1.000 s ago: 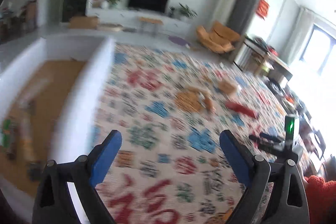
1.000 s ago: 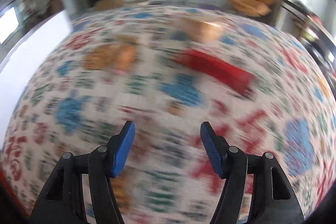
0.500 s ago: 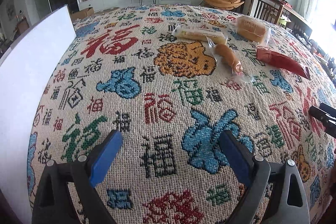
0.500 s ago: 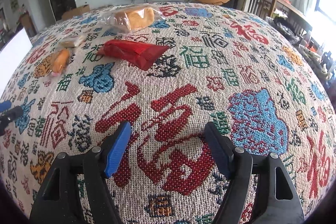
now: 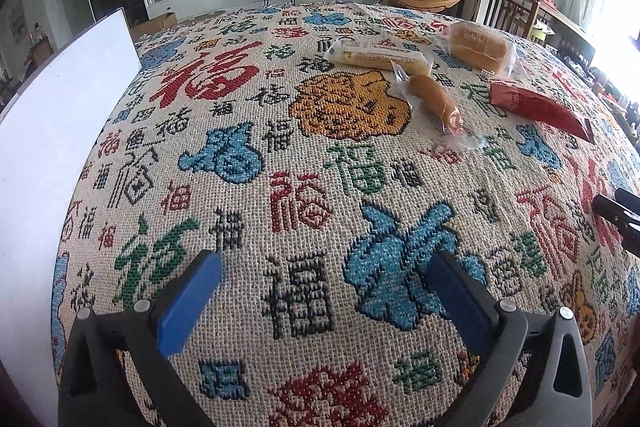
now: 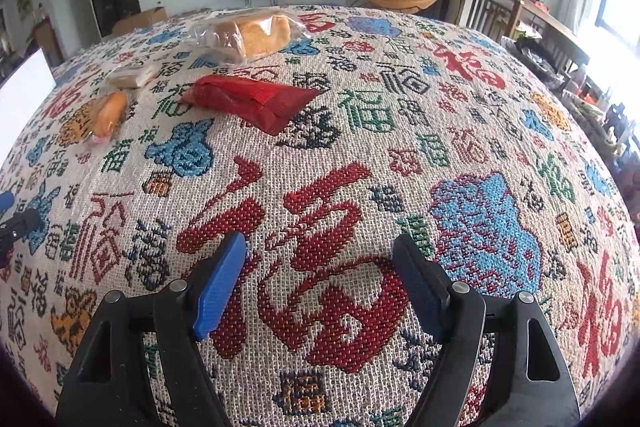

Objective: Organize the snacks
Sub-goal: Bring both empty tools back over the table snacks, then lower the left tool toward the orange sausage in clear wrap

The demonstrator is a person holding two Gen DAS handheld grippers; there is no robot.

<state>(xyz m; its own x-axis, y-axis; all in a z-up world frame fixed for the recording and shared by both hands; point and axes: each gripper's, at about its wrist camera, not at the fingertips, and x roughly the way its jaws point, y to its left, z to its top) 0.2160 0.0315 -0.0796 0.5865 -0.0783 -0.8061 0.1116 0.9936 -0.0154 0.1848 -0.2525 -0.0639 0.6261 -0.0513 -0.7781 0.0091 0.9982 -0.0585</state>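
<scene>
The bench is covered by a woven cloth [image 5: 248, 131] patterned with characters. A white board [image 5: 52, 131] is stood at nine o'clock. Toward one o'clock are laid a bagged bread loaf [image 5: 478, 47], a long wrapped cake [image 5: 376, 57], a red packet [image 5: 536, 105] and a wrapped sausage bun [image 5: 434, 99]. Left tongs [image 5: 320, 295] and right tongs [image 6: 320, 279] are seen opening, with nothing between them.
</scene>
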